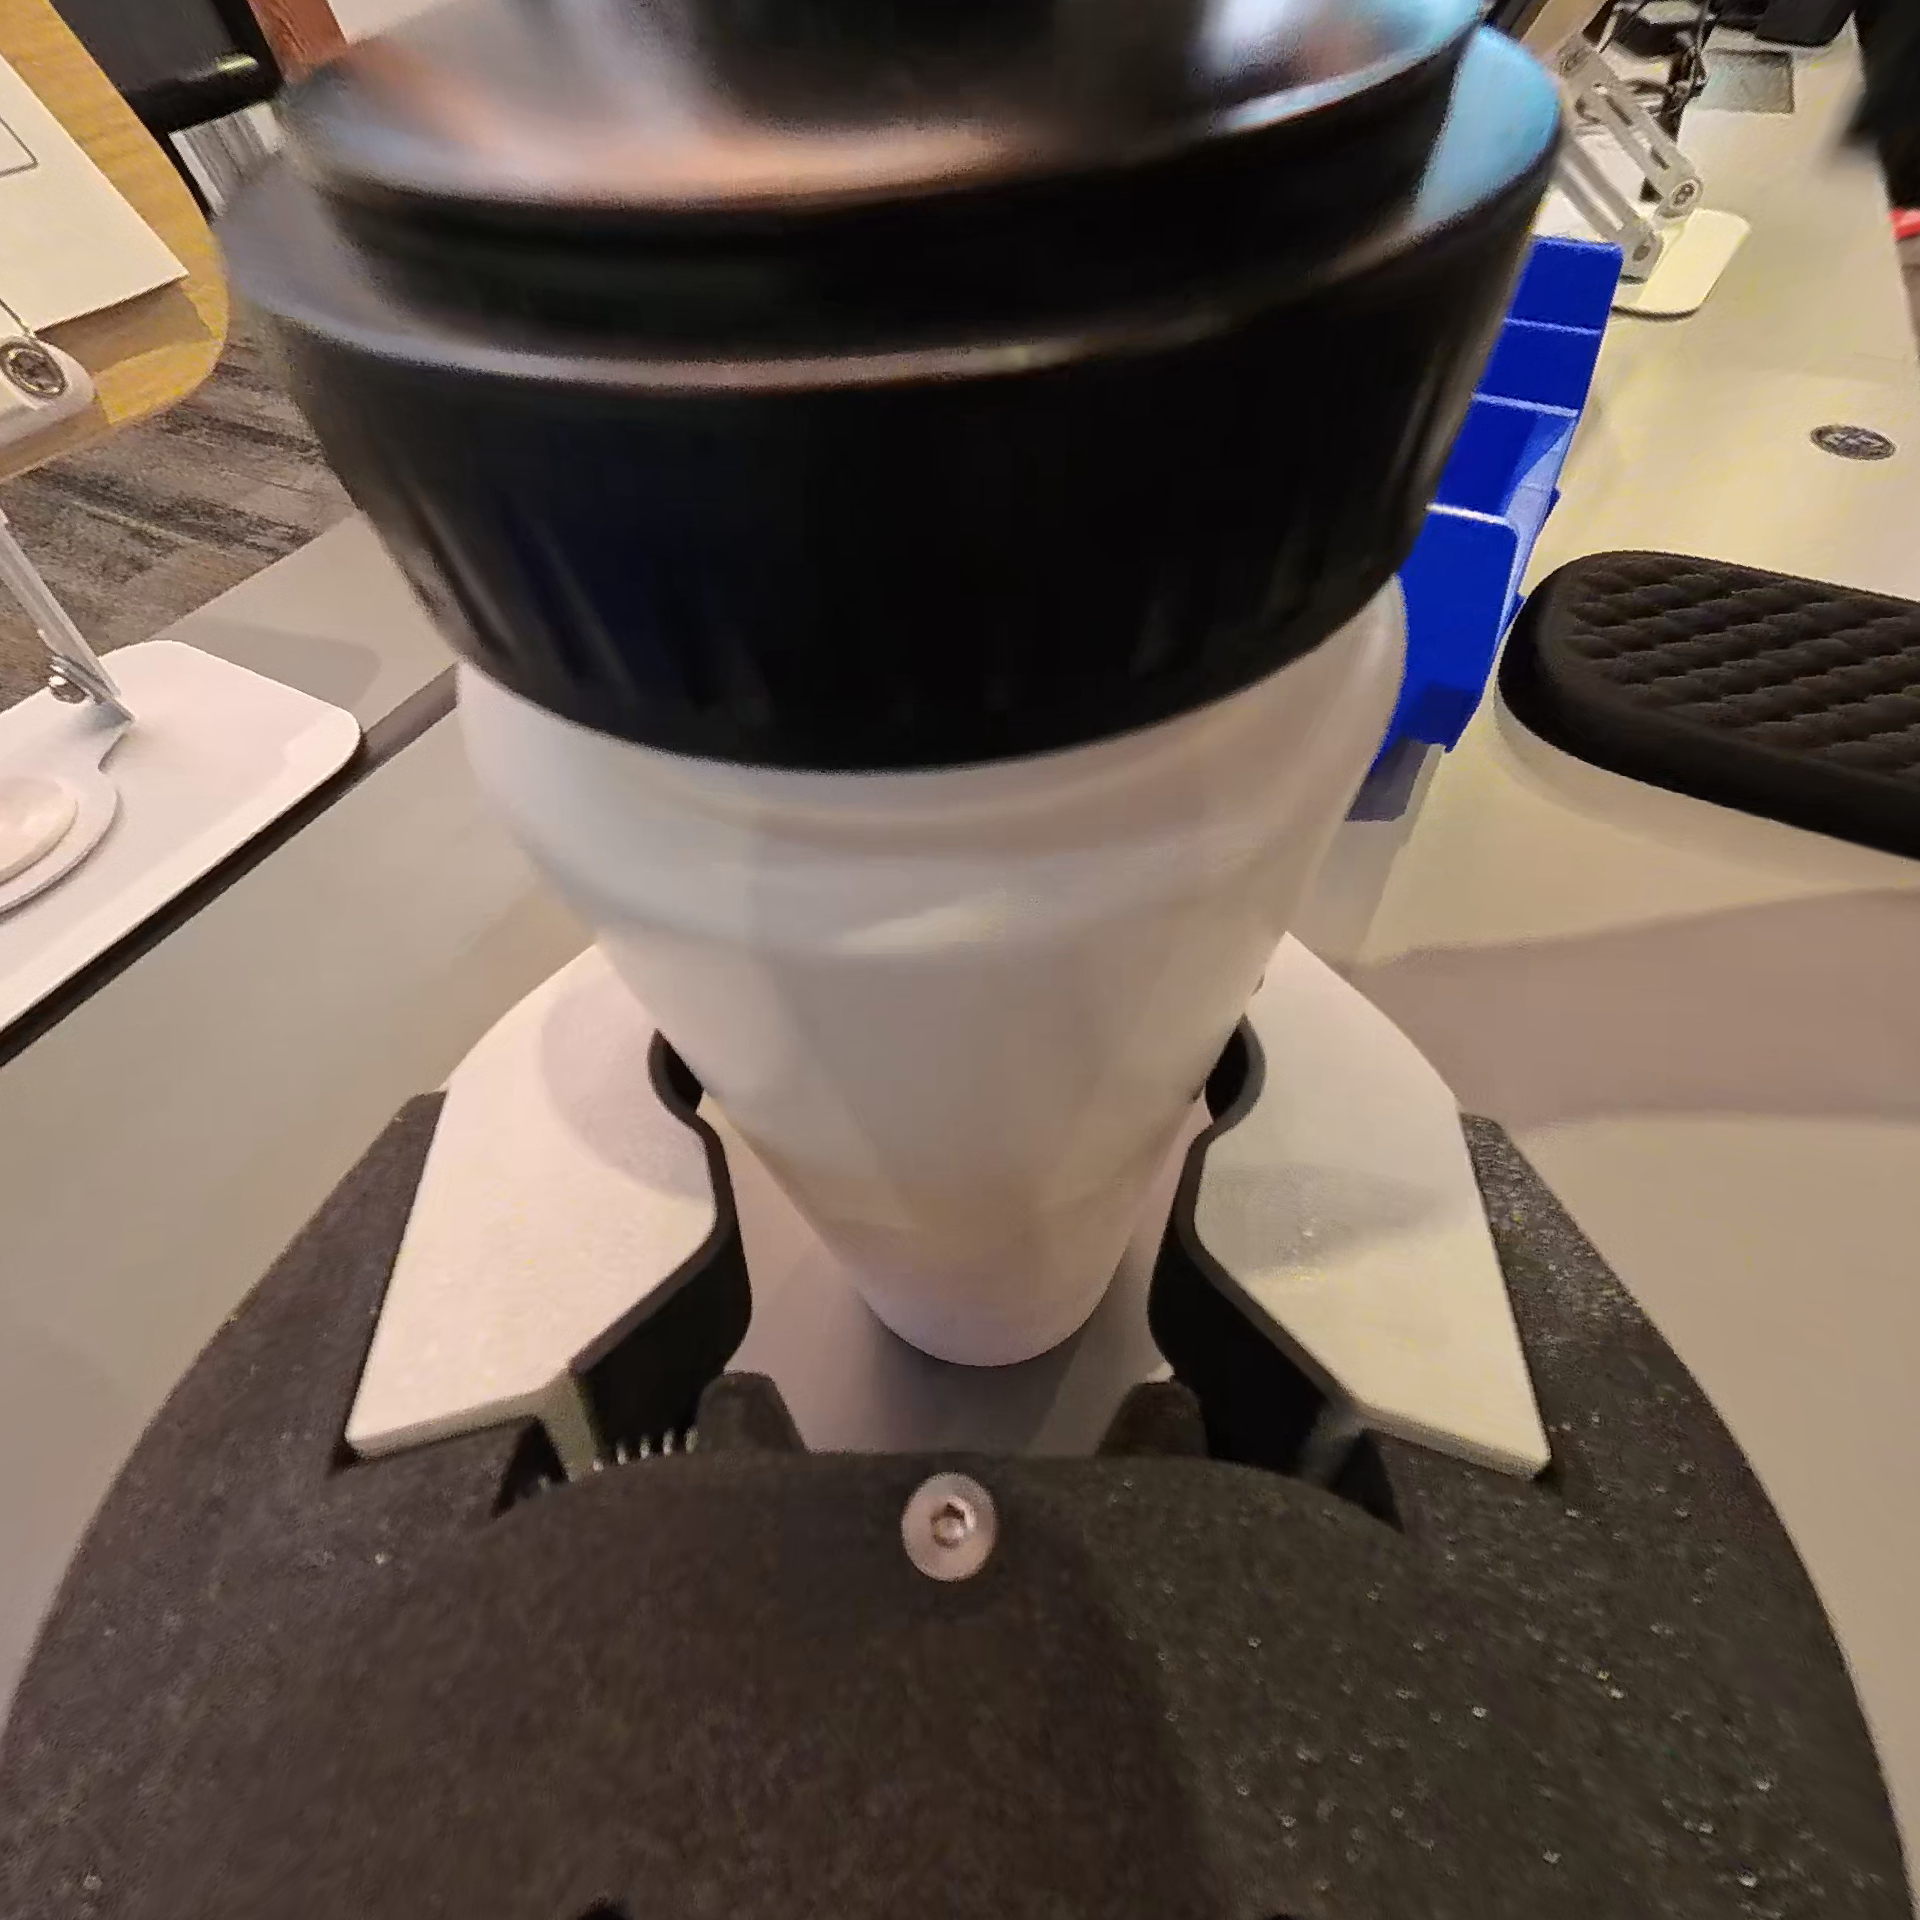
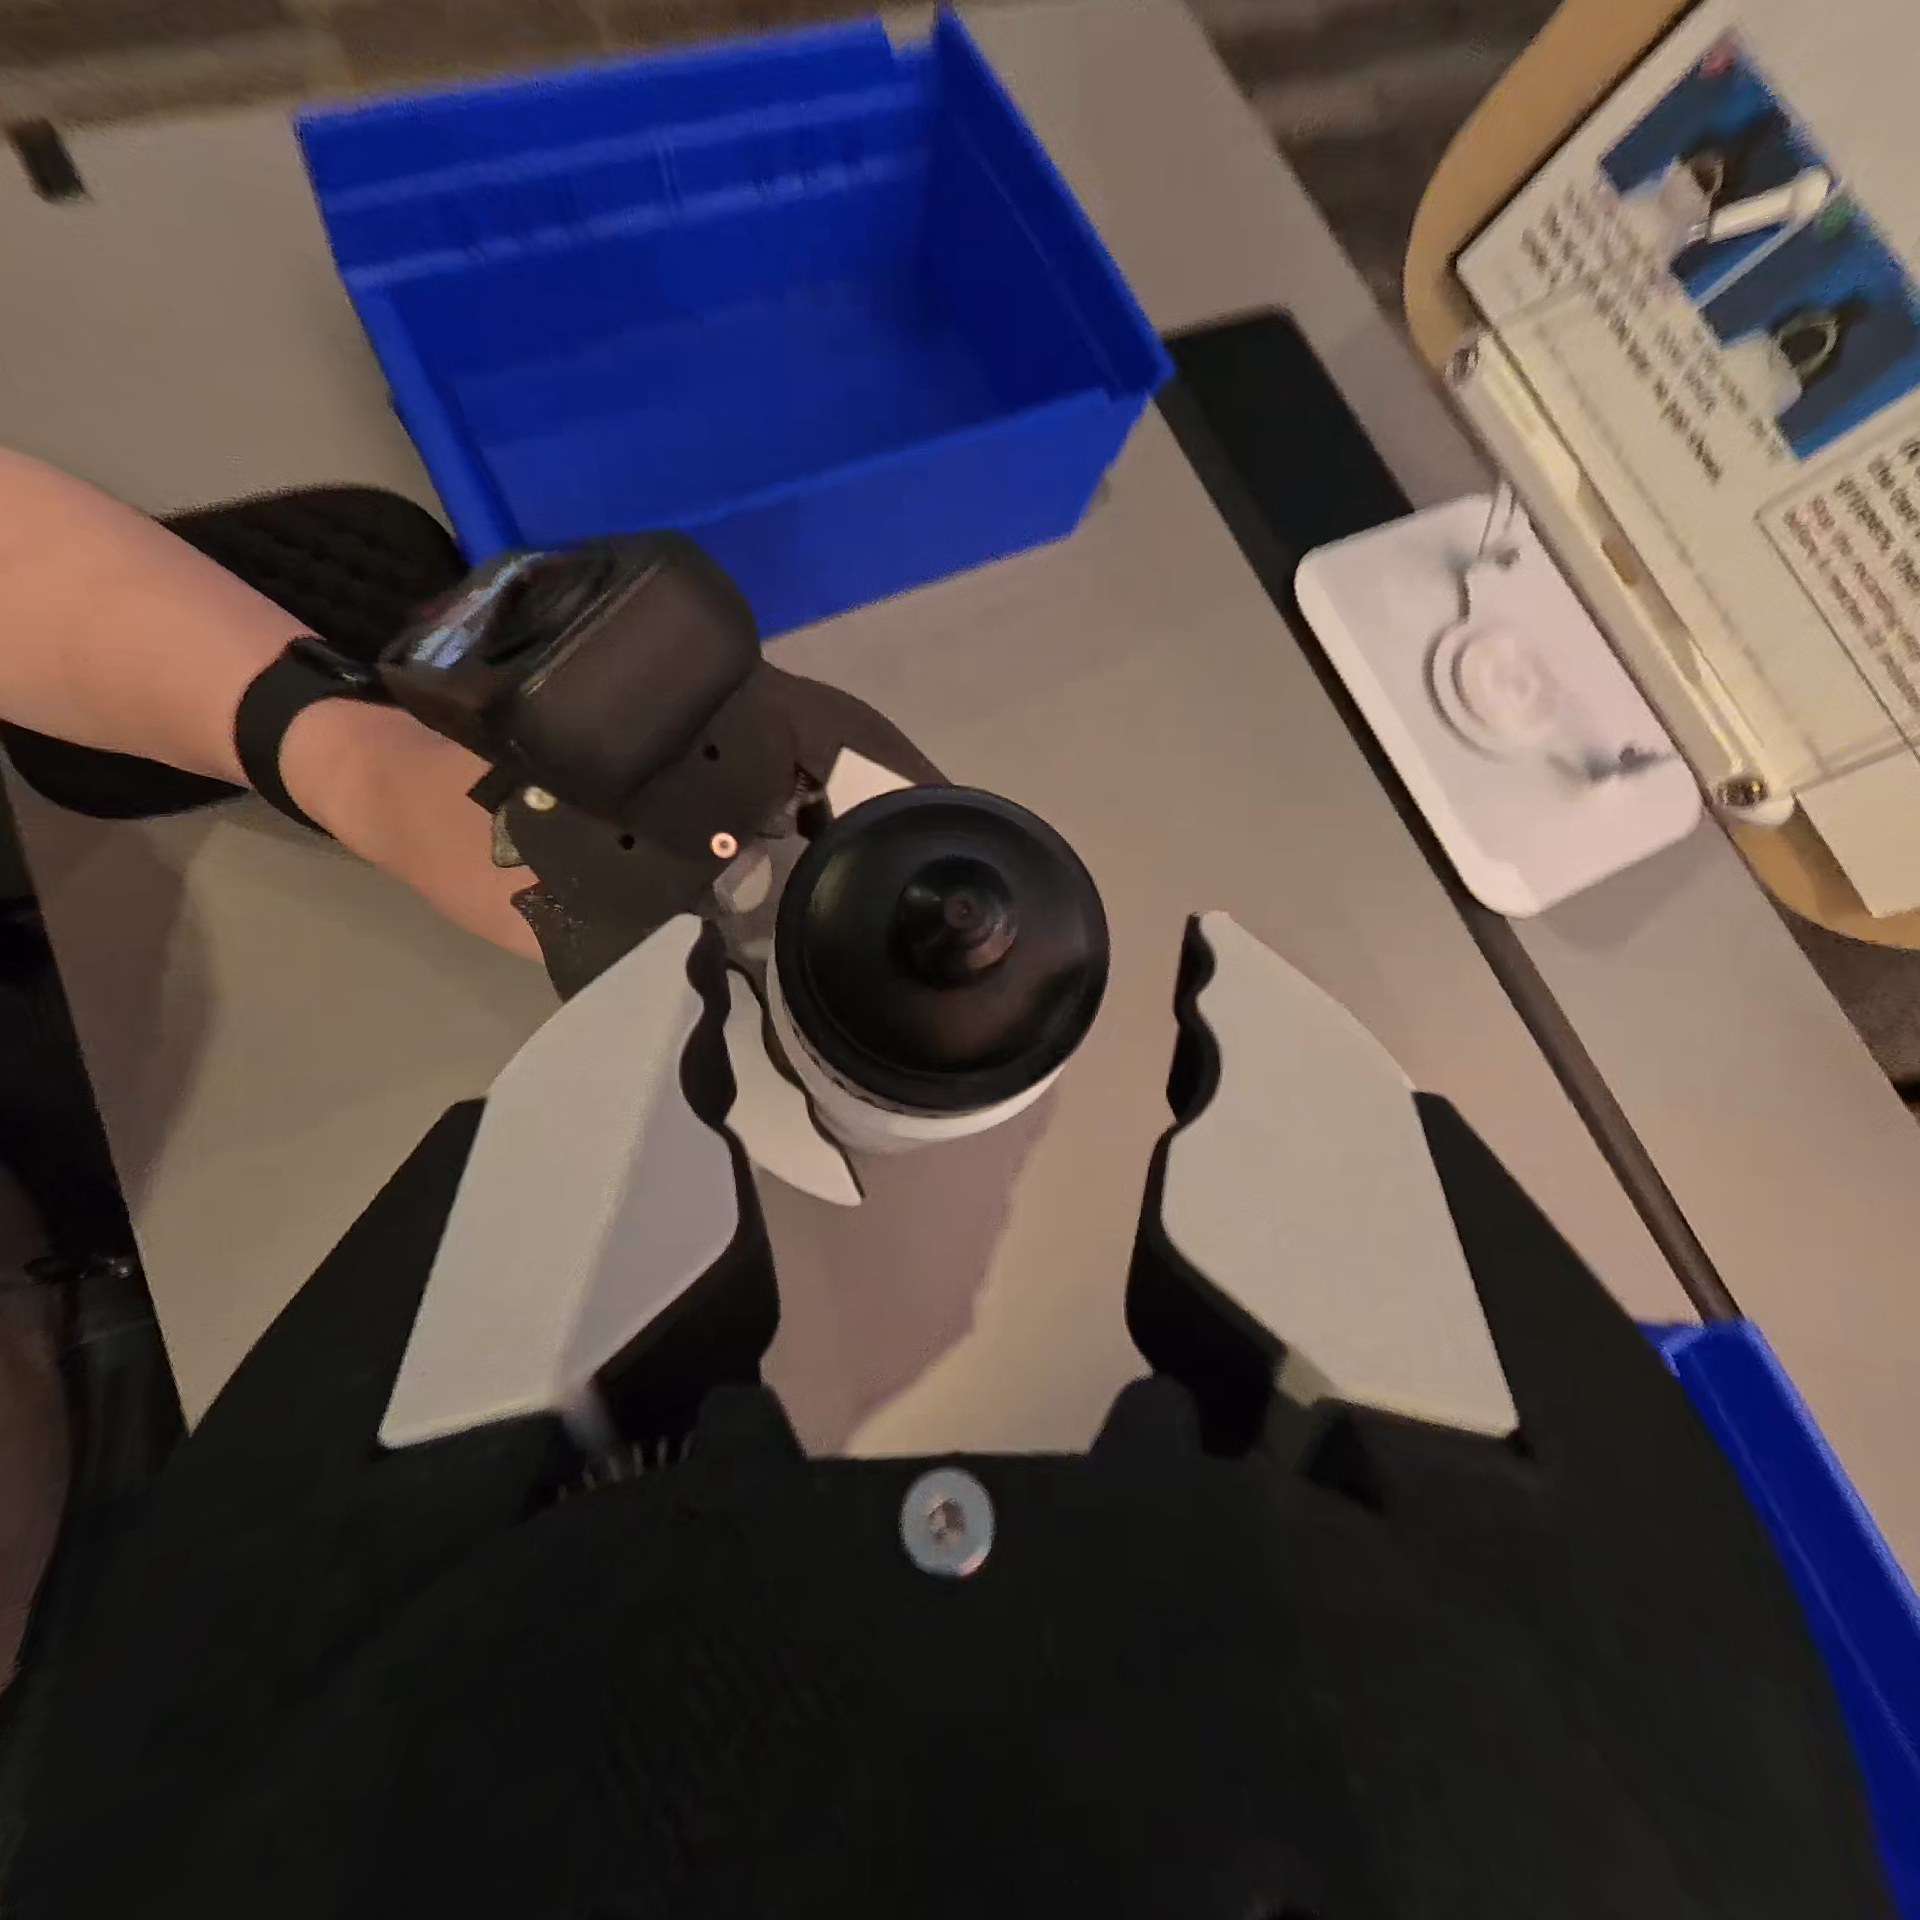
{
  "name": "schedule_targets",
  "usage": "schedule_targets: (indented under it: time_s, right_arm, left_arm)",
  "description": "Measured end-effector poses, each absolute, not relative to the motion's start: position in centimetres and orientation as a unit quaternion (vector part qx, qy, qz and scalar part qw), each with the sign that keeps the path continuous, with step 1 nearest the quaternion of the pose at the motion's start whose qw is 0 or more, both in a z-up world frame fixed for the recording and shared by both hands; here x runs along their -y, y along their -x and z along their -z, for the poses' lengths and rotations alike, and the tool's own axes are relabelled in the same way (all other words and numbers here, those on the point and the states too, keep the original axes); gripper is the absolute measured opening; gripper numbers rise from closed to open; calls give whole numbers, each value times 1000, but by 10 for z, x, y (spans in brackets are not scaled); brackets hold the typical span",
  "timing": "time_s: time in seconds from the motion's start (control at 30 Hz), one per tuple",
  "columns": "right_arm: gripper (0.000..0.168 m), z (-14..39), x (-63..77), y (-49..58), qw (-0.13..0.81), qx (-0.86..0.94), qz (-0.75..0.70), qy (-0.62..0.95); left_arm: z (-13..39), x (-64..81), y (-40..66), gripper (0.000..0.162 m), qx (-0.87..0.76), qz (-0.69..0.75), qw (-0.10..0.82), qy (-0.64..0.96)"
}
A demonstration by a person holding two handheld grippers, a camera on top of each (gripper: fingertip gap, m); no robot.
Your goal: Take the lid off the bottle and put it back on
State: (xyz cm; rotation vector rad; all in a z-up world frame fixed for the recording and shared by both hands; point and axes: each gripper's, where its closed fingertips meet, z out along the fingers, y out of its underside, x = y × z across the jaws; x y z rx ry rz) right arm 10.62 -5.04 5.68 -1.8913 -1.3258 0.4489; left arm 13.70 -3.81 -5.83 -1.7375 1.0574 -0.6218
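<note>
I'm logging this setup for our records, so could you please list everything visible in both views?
bottle: one, white, upright on the table, clamped by the left gripper
lid: one, black with a spout, on the bottle
bin: one, blue, empty, on the table behind the bottle
second bin: blue, only a corner shows at the right edge
stand base: one, white, right of the bottle
instruction sheet: one, printed, on the round wooden board at right
table: one, grey
left gripper: shut on the bottle's body
right gripper: open, above the lid
hand: one, holding the left gripper, black wrist strap
</note>
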Motion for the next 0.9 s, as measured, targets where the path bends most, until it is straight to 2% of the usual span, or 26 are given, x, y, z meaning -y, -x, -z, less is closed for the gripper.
schedule_targets:
  time_s: [0.3,0.53,0.6,0.67,0.9]
  right_arm:
    - [85,-59,51,-119,572,423,-337,617]
    - [84,-42,48,-108,560,398,-417,594]
    - [83,-38,48,-104,555,406,-415,596]
    - [69,-36,47,-103,557,411,-404,598]
    - [69,-37,46,-102,584,372,-382,612]
  left_arm:
    - [57,33,-135,97,-423,258,500,710]
    - [57,33,-136,97,-425,261,501,707]
    - [57,34,-136,97,-426,262,500,707]
    - [57,34,-136,97,-426,260,500,708]
    - [57,32,-134,97,-418,252,500,715]
